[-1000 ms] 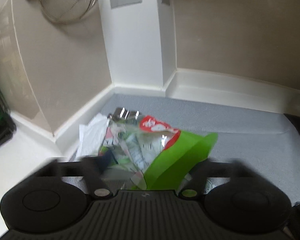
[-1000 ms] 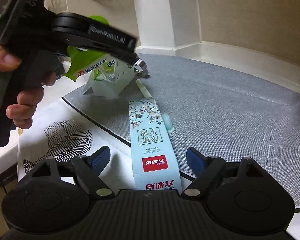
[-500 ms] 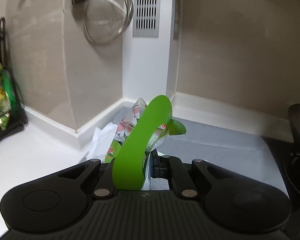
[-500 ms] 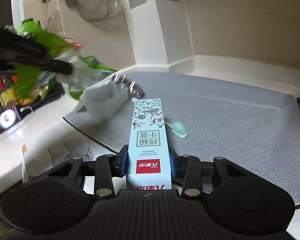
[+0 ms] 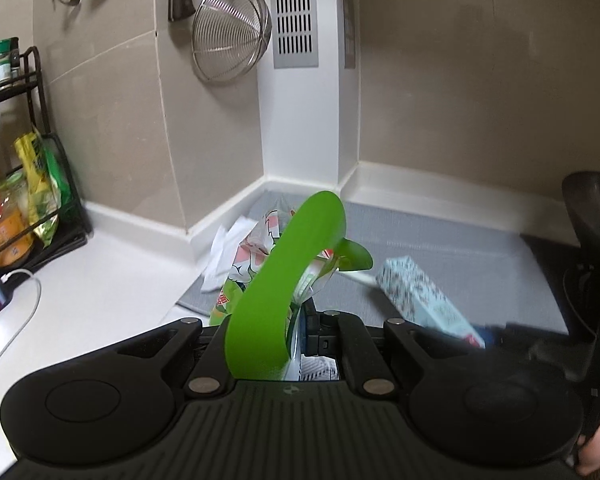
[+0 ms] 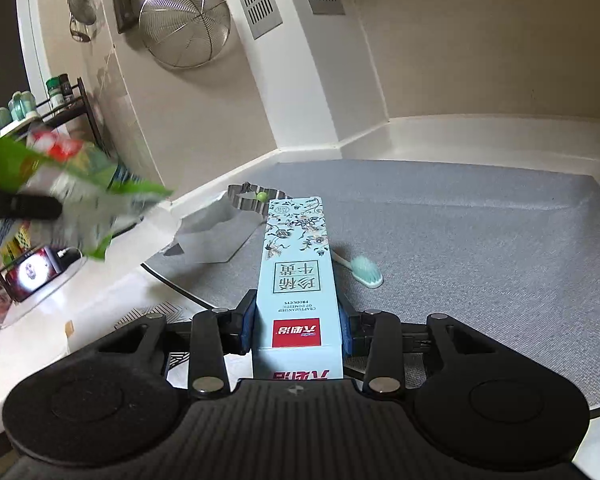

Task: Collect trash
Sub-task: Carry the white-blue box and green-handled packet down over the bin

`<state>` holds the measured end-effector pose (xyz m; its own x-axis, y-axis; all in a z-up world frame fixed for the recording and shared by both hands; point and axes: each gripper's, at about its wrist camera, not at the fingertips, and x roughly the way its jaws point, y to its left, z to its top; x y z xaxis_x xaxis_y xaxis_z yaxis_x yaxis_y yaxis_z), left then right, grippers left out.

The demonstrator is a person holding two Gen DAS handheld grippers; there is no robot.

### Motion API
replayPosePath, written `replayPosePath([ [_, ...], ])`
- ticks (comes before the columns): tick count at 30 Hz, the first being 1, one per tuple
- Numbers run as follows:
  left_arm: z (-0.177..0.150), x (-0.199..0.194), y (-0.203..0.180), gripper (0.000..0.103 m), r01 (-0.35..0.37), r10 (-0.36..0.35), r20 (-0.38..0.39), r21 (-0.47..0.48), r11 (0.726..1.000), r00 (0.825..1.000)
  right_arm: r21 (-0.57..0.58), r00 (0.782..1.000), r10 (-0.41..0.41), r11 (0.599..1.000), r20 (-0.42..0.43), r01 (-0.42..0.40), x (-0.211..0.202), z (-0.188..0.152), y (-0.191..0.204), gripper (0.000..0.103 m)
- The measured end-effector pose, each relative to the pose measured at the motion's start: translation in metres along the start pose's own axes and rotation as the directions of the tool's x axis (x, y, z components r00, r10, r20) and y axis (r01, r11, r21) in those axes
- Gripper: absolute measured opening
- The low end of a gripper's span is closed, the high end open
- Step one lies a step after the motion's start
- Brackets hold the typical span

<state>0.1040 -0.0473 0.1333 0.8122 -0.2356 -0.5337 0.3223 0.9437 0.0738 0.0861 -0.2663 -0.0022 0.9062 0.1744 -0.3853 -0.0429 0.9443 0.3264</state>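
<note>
**Both grippers loaded: wrapper in the left, carton in the right**

I am looking along the left gripper (image 5: 300, 330) and seeing its fingers pressed together on a green snack wrapper (image 5: 276, 280), which is curling up above the jaws and off the counter. In the right wrist view the same wrapper (image 6: 72, 196) is showing blurred at the left edge, raised over the white countertop (image 6: 100, 300).

My right gripper (image 6: 298, 326) is clamping a pale blue carton (image 6: 296, 264) with red labels; the blue pads (image 6: 248, 326) are pressing on both its long sides, and the box is pointing away from me over the grey mat (image 6: 460, 220). I am not able to tell whether its far end is resting on the mat or hanging just above it.

Lying on the mat just right of the carton is a mint toothbrush (image 6: 364, 270). Beyond the carton's far end, white paper (image 6: 216, 236) and a crumpled foil piece (image 6: 246, 196) are sitting near the wall corner. A wire strainer (image 6: 184, 24) is hanging on the tiled wall.
</note>
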Motion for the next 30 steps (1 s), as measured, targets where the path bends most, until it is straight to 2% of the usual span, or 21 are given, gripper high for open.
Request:
replayPosePath([
  [10, -0.027, -0.038, 0.007, 0.006, -0.012, 0.012, -0.018, -0.01, 1.0, 1.0, 0.05, 0.999, 0.039, 0.998, 0.002, -0.039, 0.004, 0.001, -0.005, 0.041],
  [15, -0.043, -0.071, 0.025, 0.006, -0.031, 0.03, -0.02, -0.037, 0.999, 0.999, 0.08, 0.995, 0.081, 0.993, 0.062, -0.086, -0.006, 0.0, -0.012, 0.041],
  [18, -0.056, -0.093, 0.041, 0.006, -0.045, 0.044, -0.022, -0.058, 0.997, 0.999, 0.056, 0.996, 0.03, 0.998, 0.086, -0.035, -0.016, -0.002, -0.007, 0.041],
  [19, -0.06, -0.099, 0.045, 0.006, -0.05, 0.048, -0.022, -0.063, 0.997, 0.999, 0.048, 0.996, 0.023, 0.998, 0.088, -0.028, -0.022, -0.003, -0.002, 0.041],
  [23, -0.085, -0.123, 0.063, 0.006, -0.071, 0.068, -0.036, -0.087, 0.994, 0.997, 0.023, 0.991, 0.077, 0.997, 0.112, -0.08, -0.059, -0.012, 0.023, 0.041],
  [30, -0.136, -0.161, 0.09, 0.006, -0.109, 0.097, -0.085, -0.147, 0.983, 0.992, -0.091, 0.97, 0.213, 0.975, 0.115, -0.203, -0.132, -0.041, 0.087, 0.041],
])
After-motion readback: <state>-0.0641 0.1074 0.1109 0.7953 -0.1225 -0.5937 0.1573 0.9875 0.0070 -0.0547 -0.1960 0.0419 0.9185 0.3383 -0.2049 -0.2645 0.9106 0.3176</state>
